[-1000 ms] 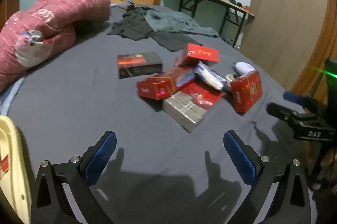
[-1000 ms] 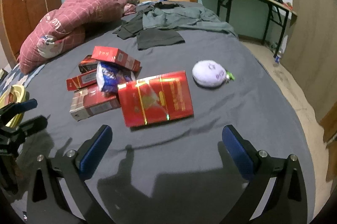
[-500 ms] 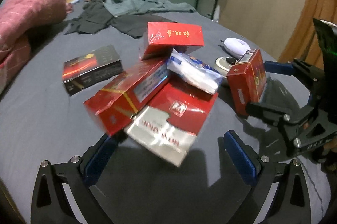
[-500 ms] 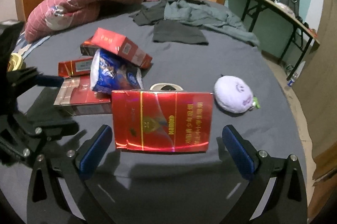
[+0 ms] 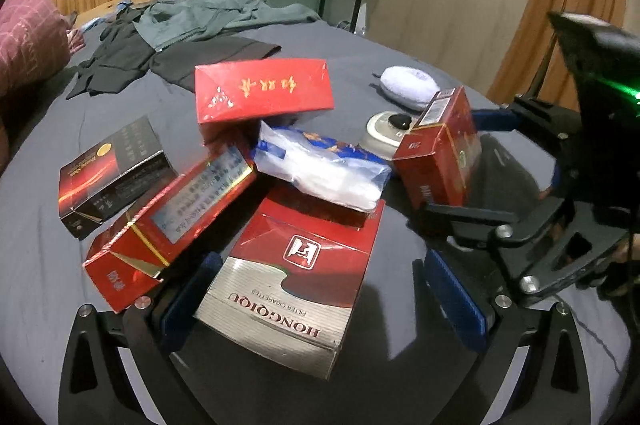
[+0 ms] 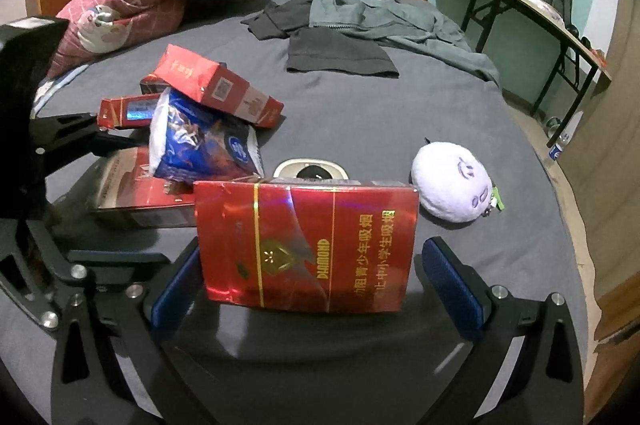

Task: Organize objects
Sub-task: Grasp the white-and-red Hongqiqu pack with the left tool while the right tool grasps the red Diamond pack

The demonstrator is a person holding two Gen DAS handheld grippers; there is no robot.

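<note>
A: Where does the left tool [image 5: 320, 297] sit?

B: Low over the grey bed [image 5: 48, 257], fingers spread wide. The red-and-silver carton [image 5: 292, 277] lies flat between them; the left pad is up against its near corner, the right pad stands clear of it.

A: And what lies beyond that carton?

B: Ahead of the left finger a long red carton [image 5: 172, 217] slants across it, with a black box [image 5: 112, 177] further left. A clear plastic packet [image 5: 324, 169] rests on the carton's far end, and another red carton [image 5: 264, 95] tilts on top of the pile behind it.

A: The right tool [image 6: 316, 285]?

B: Also spread apart. The red Diamond carton [image 6: 308, 249] stands on its long edge between its fingers, neither pad visibly pressing it. In the left view that same carton [image 5: 440, 161] shows end-on, off to the right.

A: Anything else close by?

B: Just past the Diamond carton, a small cream round device [image 6: 310, 171]. Ahead and right of the right tool, a lilac plush [image 6: 452, 181]. Dark clothes [image 6: 340, 29] lie well beyond, near the headboard.
</note>
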